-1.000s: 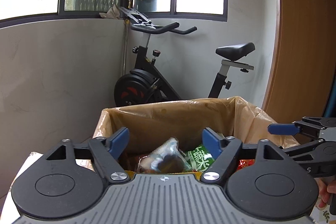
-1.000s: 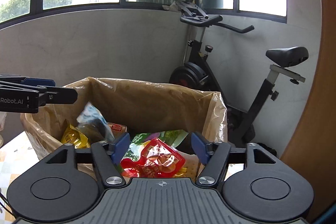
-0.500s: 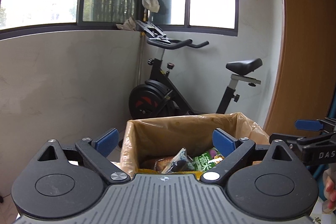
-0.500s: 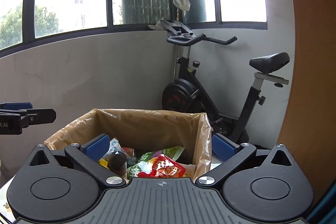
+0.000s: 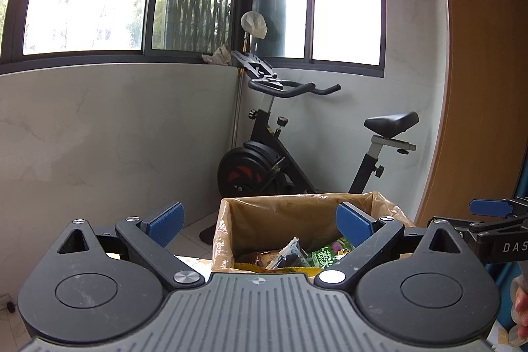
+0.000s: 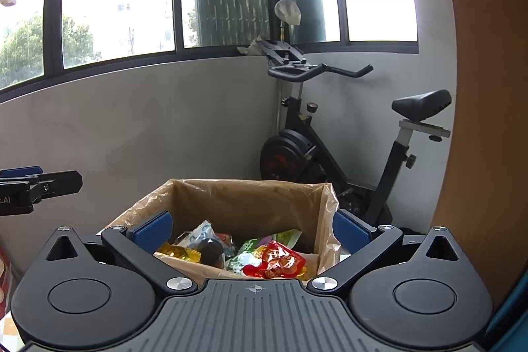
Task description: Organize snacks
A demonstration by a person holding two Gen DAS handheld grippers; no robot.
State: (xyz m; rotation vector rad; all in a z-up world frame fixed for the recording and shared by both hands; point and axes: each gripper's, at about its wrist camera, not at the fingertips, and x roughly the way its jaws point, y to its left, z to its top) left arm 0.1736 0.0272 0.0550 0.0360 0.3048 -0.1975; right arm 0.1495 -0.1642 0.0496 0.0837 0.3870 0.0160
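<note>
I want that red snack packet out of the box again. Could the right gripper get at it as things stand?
Probably yes. The red packet lies on top of the other snacks in the open lined box, and the right gripper is open and empty, facing it.

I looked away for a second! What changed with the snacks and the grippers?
Both let go: the left hand-held gripper dropped its clear packet, the right hand-held gripper its red packet, into the lined box. Both drew back and up, open. Box and exercise bike stayed.
</note>
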